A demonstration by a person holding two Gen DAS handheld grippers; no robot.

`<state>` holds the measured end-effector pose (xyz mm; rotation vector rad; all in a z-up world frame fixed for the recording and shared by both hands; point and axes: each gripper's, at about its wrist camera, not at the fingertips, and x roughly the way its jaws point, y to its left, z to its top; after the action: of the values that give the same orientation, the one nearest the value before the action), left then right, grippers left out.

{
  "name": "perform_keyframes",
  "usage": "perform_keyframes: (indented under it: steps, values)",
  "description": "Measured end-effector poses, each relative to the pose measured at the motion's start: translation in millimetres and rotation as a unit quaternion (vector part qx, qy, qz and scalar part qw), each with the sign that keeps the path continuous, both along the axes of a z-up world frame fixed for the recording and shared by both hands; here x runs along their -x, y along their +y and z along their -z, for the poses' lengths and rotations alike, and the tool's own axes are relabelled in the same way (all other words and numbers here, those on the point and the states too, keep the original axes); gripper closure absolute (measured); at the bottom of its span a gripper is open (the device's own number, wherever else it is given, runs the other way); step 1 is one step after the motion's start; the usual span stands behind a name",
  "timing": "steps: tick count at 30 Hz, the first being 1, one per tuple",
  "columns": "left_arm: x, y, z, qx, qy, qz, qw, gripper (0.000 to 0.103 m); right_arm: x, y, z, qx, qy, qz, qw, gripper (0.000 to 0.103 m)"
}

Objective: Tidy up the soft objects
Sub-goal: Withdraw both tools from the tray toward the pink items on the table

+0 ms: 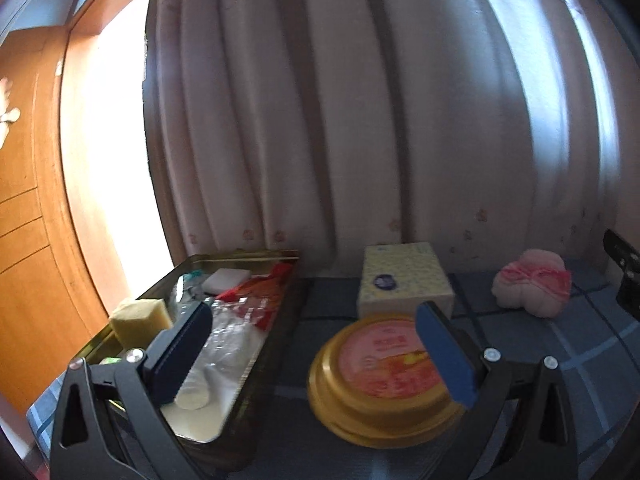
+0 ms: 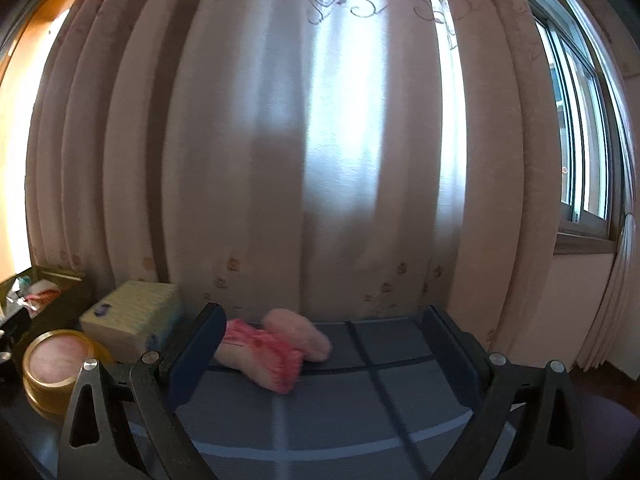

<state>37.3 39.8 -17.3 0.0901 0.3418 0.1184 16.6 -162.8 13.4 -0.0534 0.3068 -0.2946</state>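
Note:
A pink plush toy [image 2: 276, 350] with a red-pink dress lies on the blue plaid cloth [image 2: 340, 420] by the curtain. It also shows at the far right in the left wrist view [image 1: 534, 282]. My right gripper [image 2: 322, 336] is open and empty, its left finger just in front of the toy. My left gripper [image 1: 316, 332] is open and empty, above a round yellow tin [image 1: 384, 376] and the edge of a gold metal tray [image 1: 240, 420]. The tray holds a yellow sponge [image 1: 138, 320], a white sponge [image 1: 224, 280], plastic wrap and a red item.
A pale yellow tissue box [image 1: 404, 278] stands behind the tin, also seen in the right wrist view [image 2: 132, 318]. A curtain [image 2: 320, 140] hangs close behind. A wooden door [image 1: 28, 240] is at the left, a window [image 2: 580, 120] at the right.

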Motion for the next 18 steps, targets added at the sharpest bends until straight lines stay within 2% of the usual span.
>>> perform_keyframes:
  steps: [5,12,18]
  values:
    - [0,-28,0,-0.005,0.007,0.03,0.9995,0.0,-11,-27,4,0.003,0.023,0.003,1.0,0.003]
    - [-8,-89,2,-0.02,0.031,0.108,0.9935,0.0,-22,-54,7,0.013,0.031,0.007,0.999,0.003]
    - [-26,-143,7,-0.033,0.064,0.155,0.9853,0.0,-26,-91,8,-0.028,0.027,0.036,0.999,0.003]
